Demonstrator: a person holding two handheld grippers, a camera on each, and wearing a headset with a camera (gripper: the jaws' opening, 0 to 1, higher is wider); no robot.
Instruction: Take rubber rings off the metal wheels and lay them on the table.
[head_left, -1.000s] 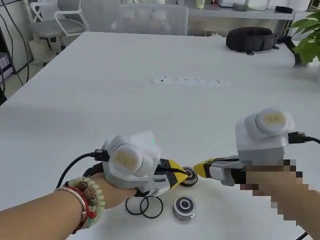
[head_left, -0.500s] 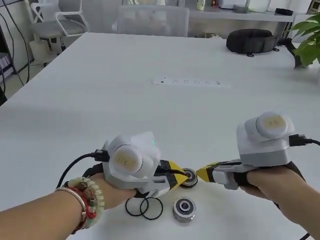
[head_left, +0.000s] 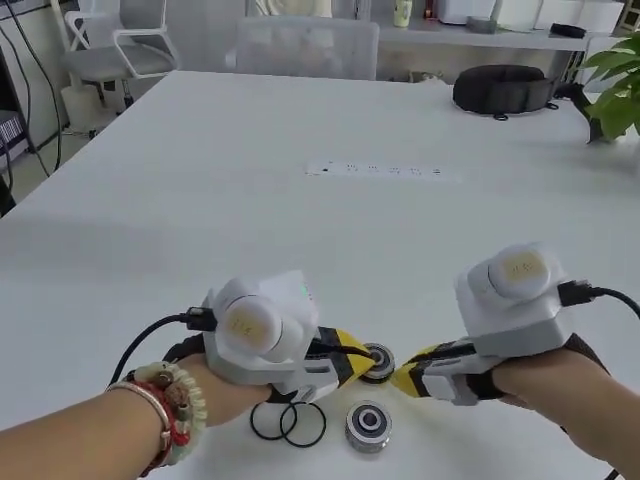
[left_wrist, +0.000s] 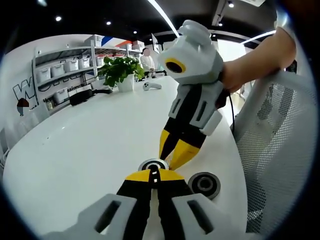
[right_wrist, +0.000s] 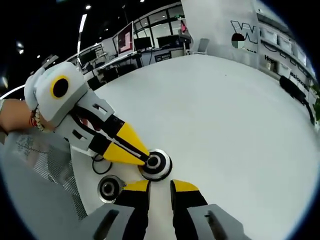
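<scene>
Lower centre of head view: left gripper (head_left: 366, 356), jaws together, tips pressed on metal wheel (head_left: 379, 362); right gripper (head_left: 400, 378), jaws slightly apart, just right of it, pointing at it.

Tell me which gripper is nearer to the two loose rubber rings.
Left. The left gripper is just beside the rubber rings; the right gripper is farther, beyond the loose wheel.

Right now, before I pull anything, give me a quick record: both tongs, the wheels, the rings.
left tongs: shut, tips on the first wheel's hub
right tongs: slightly open, just short of that wheel
first wheel: flat on the table, between the tongs
second wheel: loose, beside it
rubber rings: two, overlapping, on the table
</scene>
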